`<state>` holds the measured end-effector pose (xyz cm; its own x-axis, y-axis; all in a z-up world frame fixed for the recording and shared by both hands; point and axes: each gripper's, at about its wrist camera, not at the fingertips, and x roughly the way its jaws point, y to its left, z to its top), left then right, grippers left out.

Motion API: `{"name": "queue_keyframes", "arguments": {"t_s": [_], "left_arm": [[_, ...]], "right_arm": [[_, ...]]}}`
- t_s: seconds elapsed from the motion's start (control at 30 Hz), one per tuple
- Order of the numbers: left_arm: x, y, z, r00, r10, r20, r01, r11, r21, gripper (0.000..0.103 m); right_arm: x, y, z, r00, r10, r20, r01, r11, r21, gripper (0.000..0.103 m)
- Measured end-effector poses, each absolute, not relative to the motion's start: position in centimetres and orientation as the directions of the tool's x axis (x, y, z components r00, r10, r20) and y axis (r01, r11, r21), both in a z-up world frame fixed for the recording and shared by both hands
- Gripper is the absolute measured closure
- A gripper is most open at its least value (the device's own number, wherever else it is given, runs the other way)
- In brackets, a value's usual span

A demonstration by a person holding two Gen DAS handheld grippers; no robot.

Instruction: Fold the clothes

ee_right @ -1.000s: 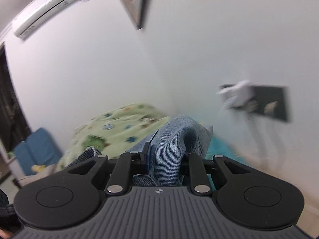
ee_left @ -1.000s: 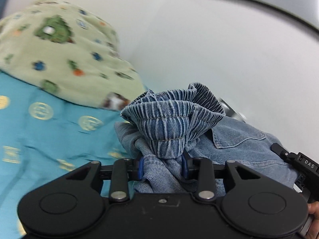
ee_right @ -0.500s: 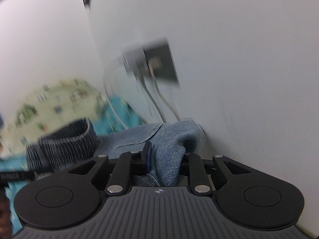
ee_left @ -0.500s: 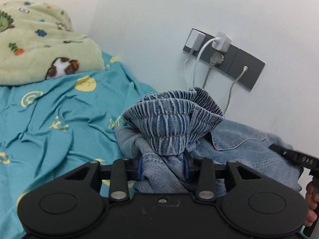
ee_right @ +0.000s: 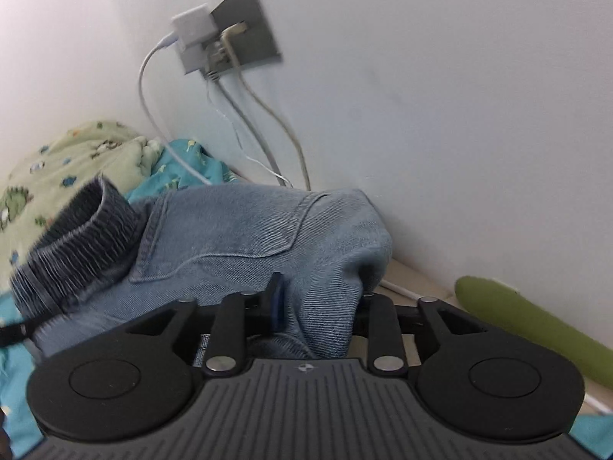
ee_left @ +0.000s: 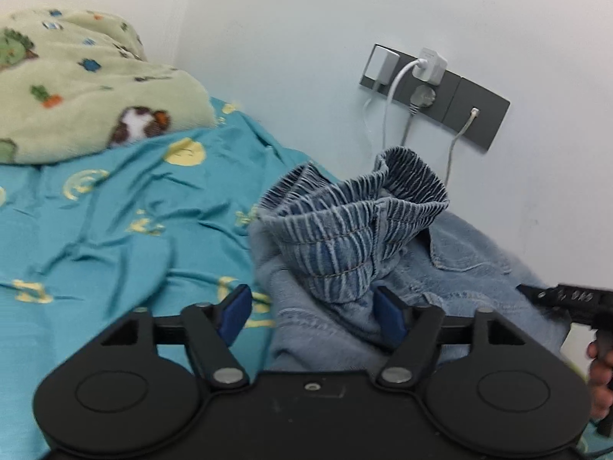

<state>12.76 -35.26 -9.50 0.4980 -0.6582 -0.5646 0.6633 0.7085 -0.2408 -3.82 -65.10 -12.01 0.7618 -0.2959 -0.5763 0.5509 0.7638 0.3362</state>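
Observation:
A pair of light blue jeans with a dark ribbed elastic waistband lies bunched on the teal bed sheet against the wall. My left gripper is open; its blue pads stand wide apart, with the waistband end lying between them. My right gripper is still shut on a fold of the jeans at their other end, near the wall. The waistband also shows in the right wrist view, and the right gripper's body shows at the left wrist view's right edge.
A green patterned blanket is heaped at the head of the bed. A grey wall socket strip with chargers and hanging cables sits just above the jeans. A green cylindrical object lies by the wall at right.
Both grippers swung down toward the bed by the wall. My left gripper has opened and let go of the waistband. The jeans now rest on the sheet.

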Motion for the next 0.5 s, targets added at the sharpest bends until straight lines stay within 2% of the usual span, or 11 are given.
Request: {"name": "queue_keyframes", "arguments": {"t_s": [0.07,0.13,0.23,0.33,0.5], "left_arm": [[12.0,-33.9,-8.2,0.522,-0.648,-0.555,0.657,0.72,-0.223,0.026],[11.2,-32.5,-6.7,0.543,-0.647,-0.535,0.651,0.727,-0.219,0.017],[10.1,-30.5,-4.3,0.57,-0.636,-0.52,0.646,0.738,-0.195,0.014],[9.0,-28.7,-1.5,0.61,-0.611,-0.505,0.63,0.76,-0.158,0.013],[7.3,-24.1,2.8,0.675,-0.589,-0.445,0.59,0.793,-0.154,0.005]], "right_arm": [[-4.1,-64.9,-11.0,0.751,-0.292,-0.592,0.555,0.765,0.326,0.061],[-4.6,-64.1,-10.0,0.746,-0.303,-0.593,0.552,0.779,0.296,0.04],[-5.9,-62.8,-8.8,0.748,-0.317,-0.584,0.56,0.773,0.297,0.026],[-7.3,-60.7,-6.5,0.779,-0.304,-0.548,0.512,0.813,0.278,0.024],[-7.3,-57.2,-1.8,0.845,-0.262,-0.466,0.421,0.863,0.279,0.021]]}}
